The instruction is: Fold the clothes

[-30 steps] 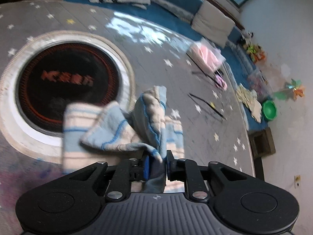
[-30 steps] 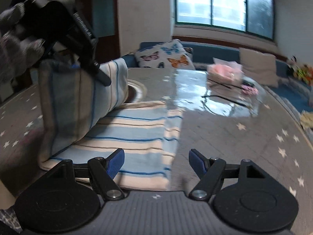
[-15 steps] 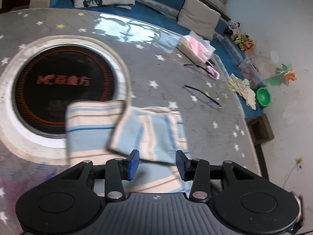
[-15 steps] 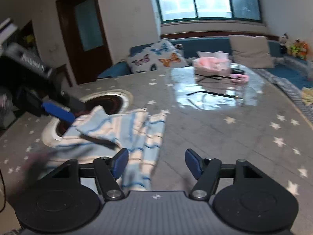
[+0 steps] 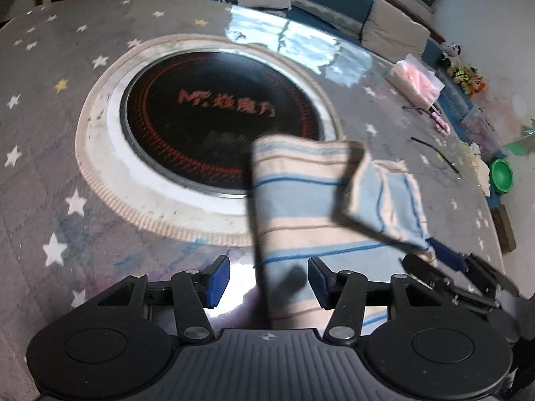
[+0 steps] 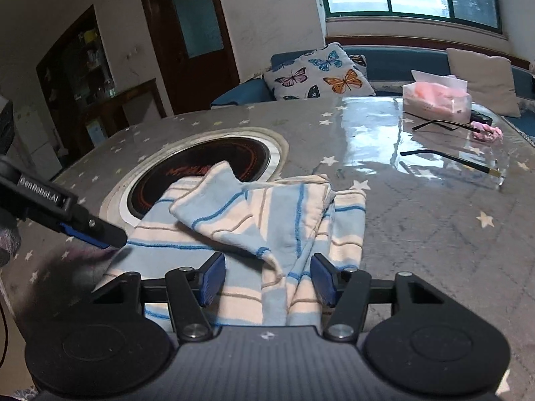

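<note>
1. The striped cloth (image 6: 267,220) lies on the grey star-patterned table (image 6: 434,234), partly folded, and its far edge covers the rim of the round black cooktop (image 5: 214,123) that is set into the table.
2. A loose flap of the cloth lies folded over the upper right part, so the piece is not flat.
3. The left gripper (image 5: 267,279) points steeply down at the table, above the near left edge of the cloth. Its jaws are opening; the cloth edge is seen between the blue pads, but they do not press on it.
4. In the right wrist view the left gripper (image 6: 100,235) enters from the left side, and its tips are just beside the left edge of the cloth.
5. The right gripper (image 6: 267,282) points down at a gentler angle, over the near right part of the cloth. Its jaws are closing; a raised fold of cloth is between the pads, but they are still apart from it.
6. In the left wrist view the right gripper (image 5: 448,257) reaches in from the right, near the corner of the flap.
7. A butterfly cushion (image 6: 317,73) and a pink tissue pack (image 6: 434,97) are far behind, well apart from the cloth.
</note>
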`<move>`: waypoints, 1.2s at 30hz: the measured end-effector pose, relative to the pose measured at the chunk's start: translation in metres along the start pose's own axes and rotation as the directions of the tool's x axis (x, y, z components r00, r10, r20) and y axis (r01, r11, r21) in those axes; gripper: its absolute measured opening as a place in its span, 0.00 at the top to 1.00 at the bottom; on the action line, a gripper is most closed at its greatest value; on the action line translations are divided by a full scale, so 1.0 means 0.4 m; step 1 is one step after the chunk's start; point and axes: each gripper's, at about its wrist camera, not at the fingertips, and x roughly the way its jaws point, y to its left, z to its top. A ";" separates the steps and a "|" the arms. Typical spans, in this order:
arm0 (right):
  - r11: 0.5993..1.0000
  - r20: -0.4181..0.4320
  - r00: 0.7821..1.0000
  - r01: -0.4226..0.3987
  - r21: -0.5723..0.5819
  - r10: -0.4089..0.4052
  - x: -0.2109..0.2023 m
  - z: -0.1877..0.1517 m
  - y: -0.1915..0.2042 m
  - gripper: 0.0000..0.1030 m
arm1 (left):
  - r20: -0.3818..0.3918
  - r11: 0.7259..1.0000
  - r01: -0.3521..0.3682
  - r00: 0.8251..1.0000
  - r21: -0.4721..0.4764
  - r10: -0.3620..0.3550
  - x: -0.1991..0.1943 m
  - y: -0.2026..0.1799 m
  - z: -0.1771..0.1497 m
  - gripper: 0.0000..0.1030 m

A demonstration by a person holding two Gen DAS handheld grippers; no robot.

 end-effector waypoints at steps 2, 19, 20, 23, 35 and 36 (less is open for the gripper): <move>0.999 -0.006 1.000 0.018 -0.026 -0.018 0.014 0.004 0.001 0.44 | -0.011 1.000 0.007 1.000 -0.011 -0.007 0.010 0.006 -0.003 0.47; 0.994 0.068 0.996 0.043 0.099 -0.050 0.029 0.060 -0.041 0.49 | 0.050 1.000 -0.017 0.999 0.022 0.016 0.011 -0.005 -0.002 0.35; 0.994 0.066 0.997 0.041 0.101 -0.048 0.029 0.057 -0.043 0.49 | 0.055 0.999 -0.018 0.998 0.028 0.017 0.013 -0.006 -0.004 0.35; 0.991 0.048 0.999 0.018 0.129 -0.024 0.039 0.052 -0.050 0.62 | 0.073 0.998 -0.028 0.997 0.048 0.025 0.016 -0.012 -0.009 0.31; 0.988 0.039 0.998 0.034 0.151 -0.040 0.058 0.048 -0.042 0.94 | 0.105 0.994 -0.077 0.992 0.077 0.069 0.024 -0.010 -0.022 0.25; 0.988 0.048 0.998 0.030 0.150 -0.038 0.053 0.052 -0.040 0.94 | 0.105 0.994 -0.078 0.992 0.076 0.069 0.024 -0.009 -0.022 0.25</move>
